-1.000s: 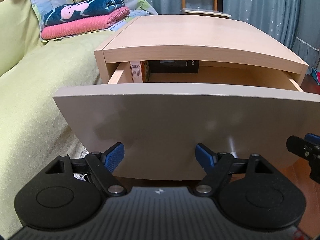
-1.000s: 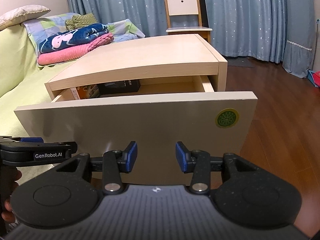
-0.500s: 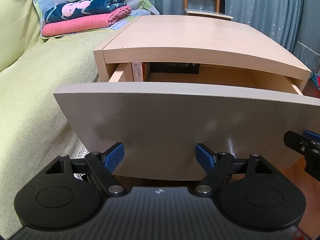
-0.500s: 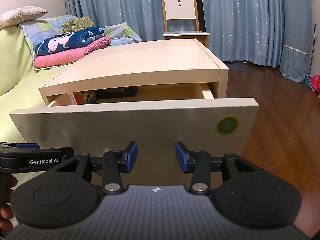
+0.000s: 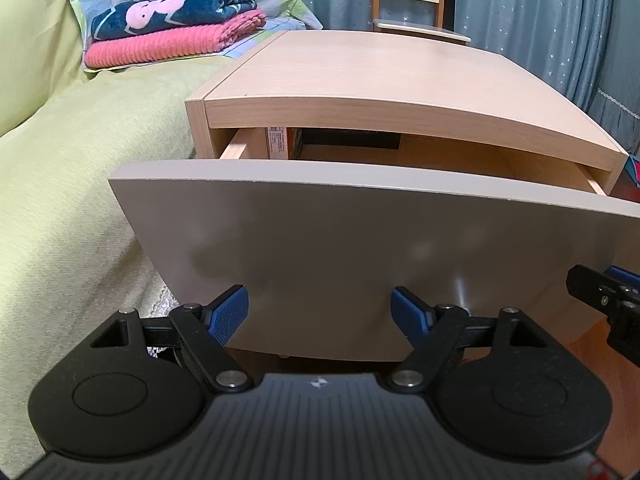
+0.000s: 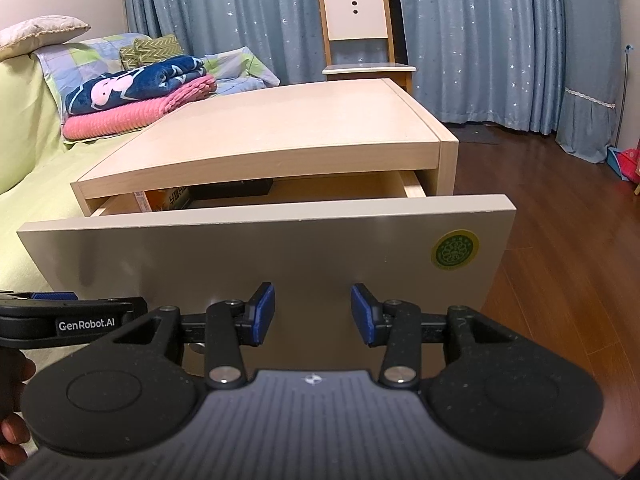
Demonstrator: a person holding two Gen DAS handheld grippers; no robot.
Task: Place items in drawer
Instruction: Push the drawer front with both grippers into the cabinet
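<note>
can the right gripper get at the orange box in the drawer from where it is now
Probably not directly: the right gripper, jaws open, sits low facing the drawer front. The orange box lies behind it under the cabinet top.

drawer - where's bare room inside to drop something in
The drawer is free on its right side, from the black box across to the right wall. The back left corner is crowded: an orange box stands beside the black one.
</note>
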